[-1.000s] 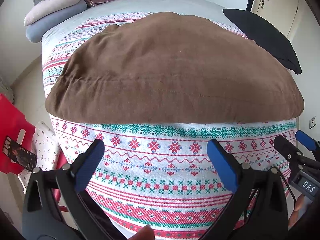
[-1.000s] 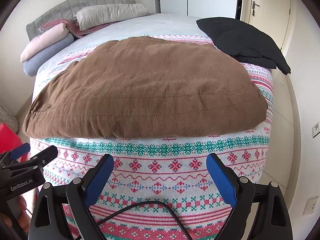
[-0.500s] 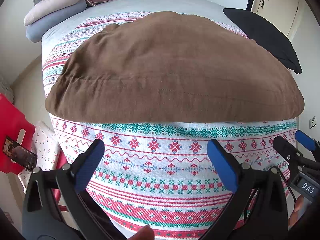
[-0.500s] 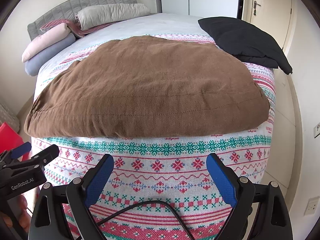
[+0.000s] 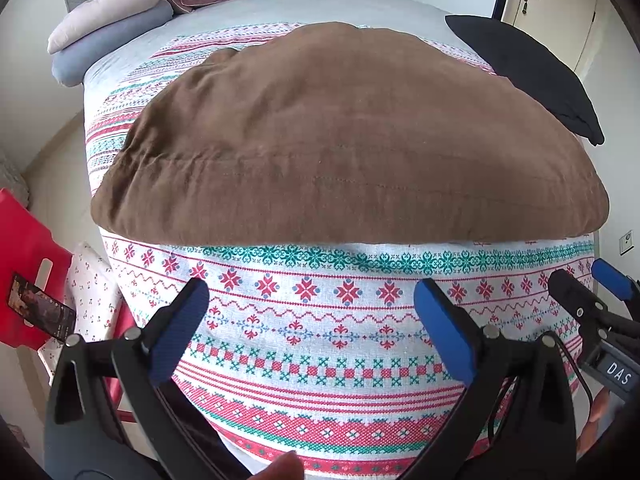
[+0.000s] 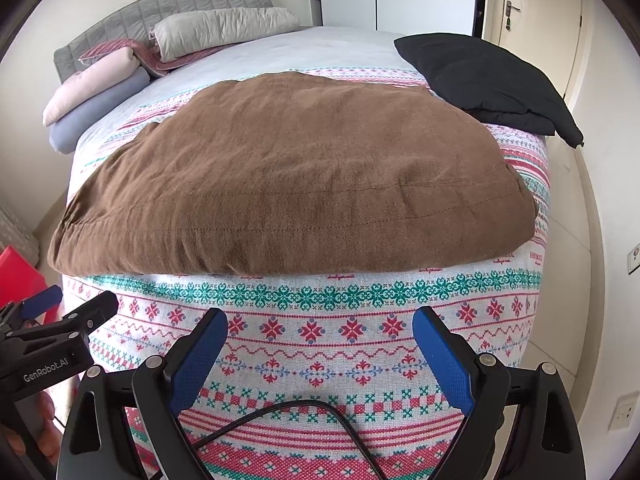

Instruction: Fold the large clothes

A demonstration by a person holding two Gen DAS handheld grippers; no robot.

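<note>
- We hold the left gripper (image 5: 308,316) and right gripper (image 6: 320,344) side by side off the foot of the bed (image 6: 344,46), both sets of fingers spread wide apart and holding nothing.
- The brown garment (image 5: 348,140) lies flat across the patterned blanket (image 5: 320,320), its stitched near edge squared toward us, within reach of either gripper.
- It looks layered already; this fits a finished fold or one awaiting another.
- The black garment (image 6: 480,76) rests folded at the far right, just beside the brown one.

Black hand-held gripper (image 5: 310,308) frames, blue pads (image 6: 194,364), silver screws.
</note>
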